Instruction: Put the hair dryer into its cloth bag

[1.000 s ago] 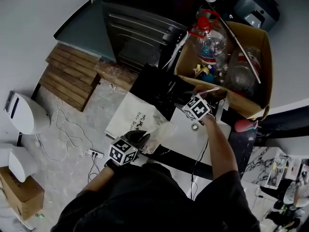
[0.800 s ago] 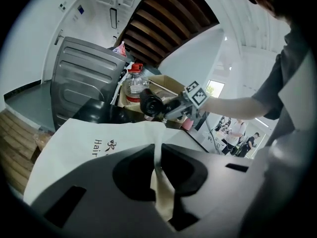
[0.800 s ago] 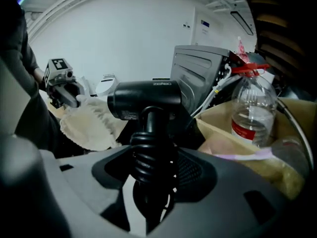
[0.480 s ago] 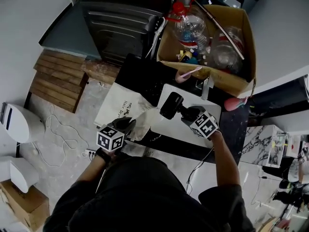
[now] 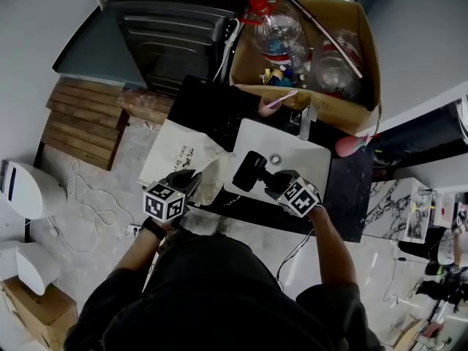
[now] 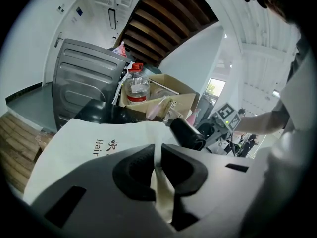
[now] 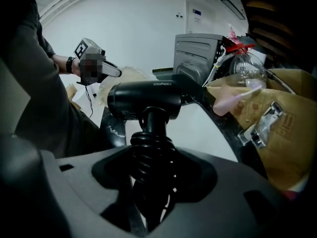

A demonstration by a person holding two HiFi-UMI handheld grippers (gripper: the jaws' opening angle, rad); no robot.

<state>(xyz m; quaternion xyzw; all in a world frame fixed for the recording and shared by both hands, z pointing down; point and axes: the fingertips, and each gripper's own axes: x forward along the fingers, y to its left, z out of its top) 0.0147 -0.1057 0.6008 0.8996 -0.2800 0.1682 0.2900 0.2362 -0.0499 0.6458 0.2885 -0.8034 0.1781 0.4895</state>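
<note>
The black hair dryer (image 5: 247, 171) hangs over the white basin (image 5: 292, 148). My right gripper (image 5: 272, 183) is shut on its handle, where the black cord is coiled (image 7: 148, 148). In the right gripper view the barrel (image 7: 148, 99) lies crosswise above the jaws. The cream cloth bag (image 5: 178, 154) with dark print hangs to the left, off the counter's edge. My left gripper (image 5: 191, 181) is shut on the bag's near edge (image 6: 159, 182). The dryer's barrel (image 6: 187, 133) shows just right of the bag (image 6: 99, 133), a short gap apart.
A cardboard box (image 5: 344, 115) with plastic bottles (image 5: 281, 31) stands behind the basin on the black counter (image 5: 344, 196). A grey metal appliance (image 5: 172, 31) sits at the back left. Below lie a wooden pallet (image 5: 77, 126), a white cable (image 5: 88, 196) and white units (image 5: 22, 189).
My right gripper has come from beside the cardboard box, over the basin, towards the bag, carrying the hair dryer. The left gripper keeps its hold on the bag in the same place.
</note>
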